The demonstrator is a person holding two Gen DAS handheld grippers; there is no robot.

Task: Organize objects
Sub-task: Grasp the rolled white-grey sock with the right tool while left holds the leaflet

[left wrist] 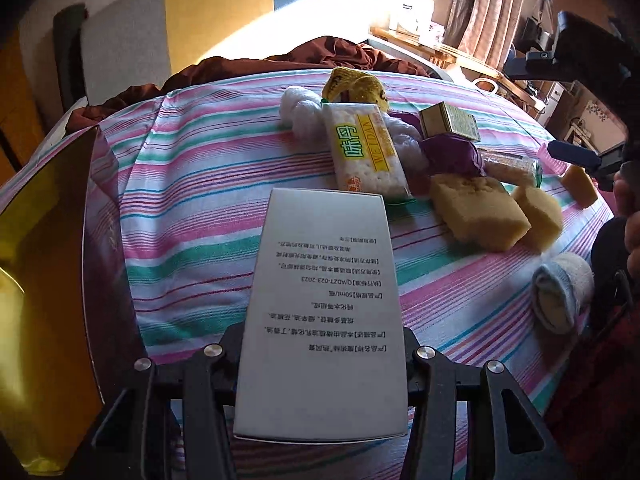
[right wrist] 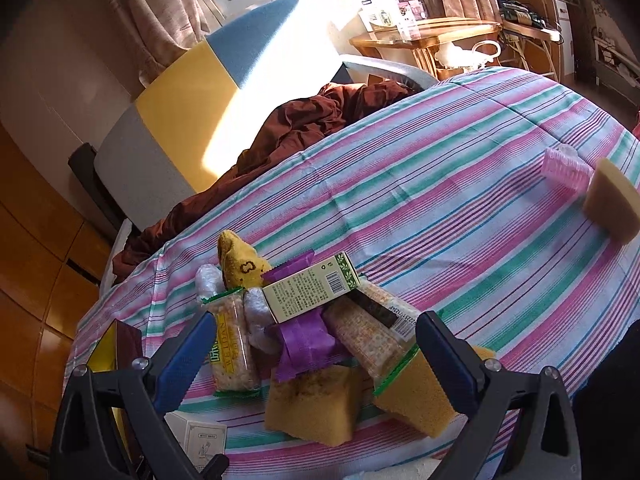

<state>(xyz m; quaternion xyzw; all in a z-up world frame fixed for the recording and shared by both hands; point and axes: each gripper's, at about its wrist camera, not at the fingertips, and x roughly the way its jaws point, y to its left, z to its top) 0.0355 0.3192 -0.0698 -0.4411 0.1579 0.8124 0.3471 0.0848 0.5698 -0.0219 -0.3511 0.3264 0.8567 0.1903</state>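
At the left edge of my left view stands a gold-lined dark box; striped cloth lies bare beside it. My left gripper clamps a long white printed carton at centre. Right of it, snack packets and yellow sponges crowd together. My right gripper hangs wide open over them, its lower edge cut off.

Free: bare striped sheet across bed's middle toward far edge | Blocked: snack packets, green carton, sponges heaped near edge | Left edge: gold box
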